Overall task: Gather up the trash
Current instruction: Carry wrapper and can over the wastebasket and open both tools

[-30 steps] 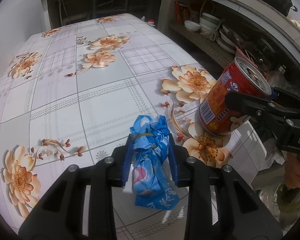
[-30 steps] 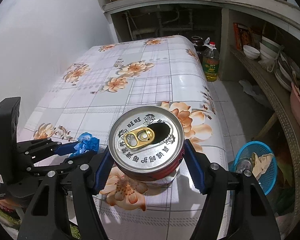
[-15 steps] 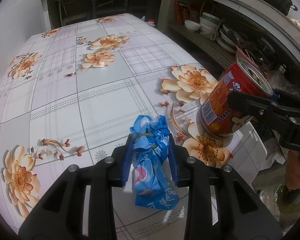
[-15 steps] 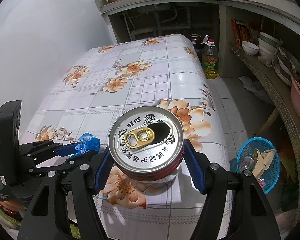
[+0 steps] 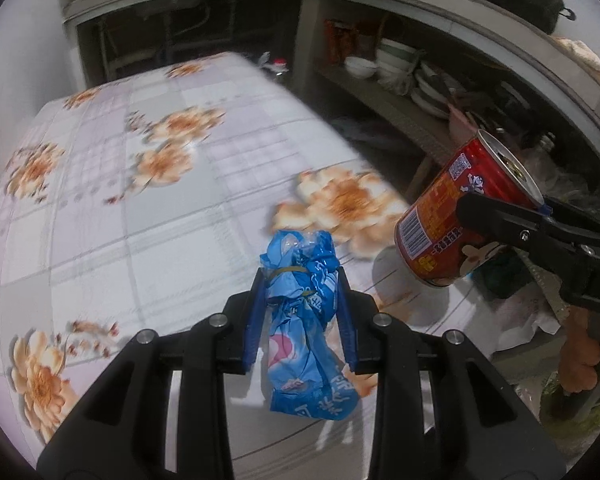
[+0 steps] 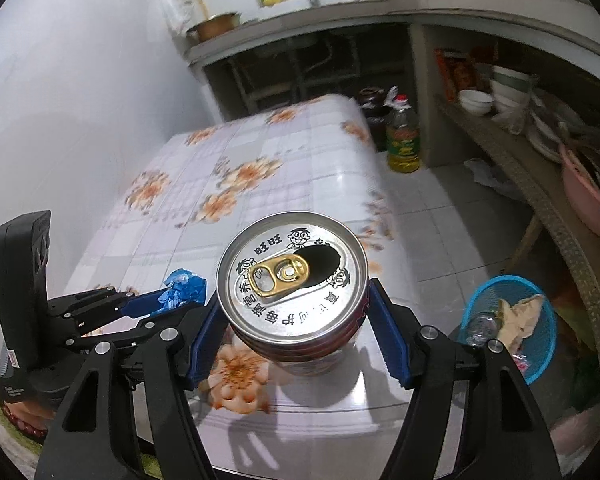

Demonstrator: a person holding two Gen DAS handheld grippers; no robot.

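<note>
My left gripper (image 5: 300, 312) is shut on a crumpled blue plastic wrapper (image 5: 304, 320) tied with a rubber band, held above the flowered tablecloth (image 5: 140, 208). My right gripper (image 6: 296, 320) is shut on an opened red drink can (image 6: 292, 280), lifted clear of the table near its right edge. The can also shows in the left wrist view (image 5: 460, 216), tilted, to the right of the wrapper. The left gripper with the wrapper (image 6: 182, 288) shows in the right wrist view, left of the can.
A blue mesh basket (image 6: 512, 320) with trash in it stands on the floor, right of the table. An oil bottle (image 6: 402, 140) stands on the floor past the table. Shelves with bowls and plates (image 5: 400, 76) run along the right. A wall is on the left.
Both grippers have lifted their loads off the table. The can is now clear of the cloth, and the wrapper hangs in the air. Both views have tilted upward.
</note>
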